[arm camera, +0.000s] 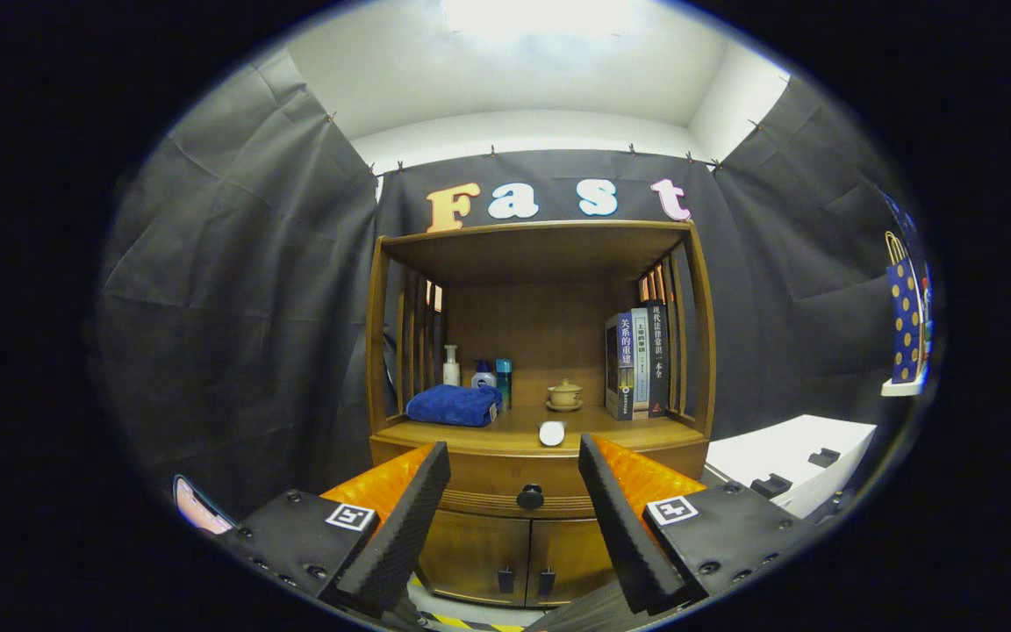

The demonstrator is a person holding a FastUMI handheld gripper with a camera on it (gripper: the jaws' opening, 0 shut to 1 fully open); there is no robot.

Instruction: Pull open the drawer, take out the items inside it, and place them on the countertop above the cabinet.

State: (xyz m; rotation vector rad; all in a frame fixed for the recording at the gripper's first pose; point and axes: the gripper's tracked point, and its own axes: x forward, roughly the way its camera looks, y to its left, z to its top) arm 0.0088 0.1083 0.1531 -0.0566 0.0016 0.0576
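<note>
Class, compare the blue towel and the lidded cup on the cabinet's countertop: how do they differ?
The towel is blue, soft and folded flat; the cup is pale, rigid and upright on a saucer. The towel is wider and lies left, the cup right. Both sit on the countertop, beyond the open gripper.

A wooden cabinet (539, 412) stands against the booth wall, straight ahead at twelve o'clock from the gripper (514, 465), whose fingers stand spread apart and hold nothing. Its drawer (505, 491), a shallow brown front with a round dark knob (530, 497), is shut. The knob sits between the fingertips, beyond them. The countertop (505, 432) lies directly above the drawer, a flat wooden shelf.
</note>
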